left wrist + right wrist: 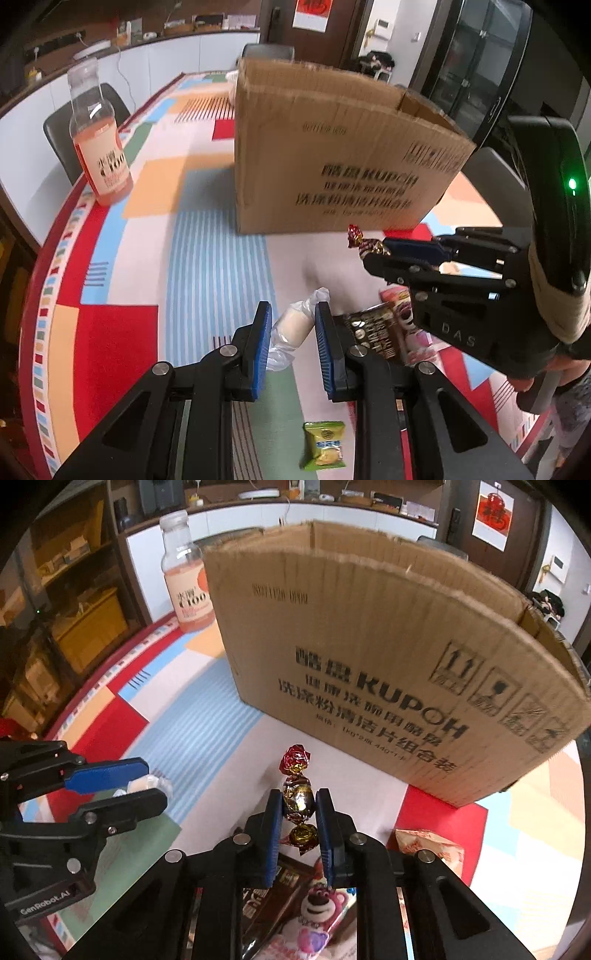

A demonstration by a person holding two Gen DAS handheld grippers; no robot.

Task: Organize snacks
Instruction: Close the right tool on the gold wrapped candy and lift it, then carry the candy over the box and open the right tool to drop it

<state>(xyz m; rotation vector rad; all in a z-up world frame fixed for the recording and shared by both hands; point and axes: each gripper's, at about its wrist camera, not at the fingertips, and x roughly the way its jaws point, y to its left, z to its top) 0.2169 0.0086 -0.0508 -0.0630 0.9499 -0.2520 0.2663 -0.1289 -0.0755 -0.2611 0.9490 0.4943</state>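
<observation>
My left gripper [292, 319] is shut on a white candy in a clear wrapper [291, 326], held just above the table. Seen from the right wrist, the left gripper [153, 781] sits at the left with the white candy [142, 783] between its blue pads. My right gripper [298, 801] is shut on a red-and-gold foil candy [298, 797]; from the left wrist the right gripper [376, 251] shows at the right with the foil candy [364, 242] sticking out. An open cardboard box [369, 627] stands just beyond both grippers.
A pink drink bottle [99, 147] stands at the table's left edge. On the colourful tablecloth [207, 251] lie a green biscuit packet [323, 445], a dark chocolate packet [373, 332], a pink bear packet [314, 908] and an orange-white packet [428, 847]. A dark chair [74, 129] stands beyond the table.
</observation>
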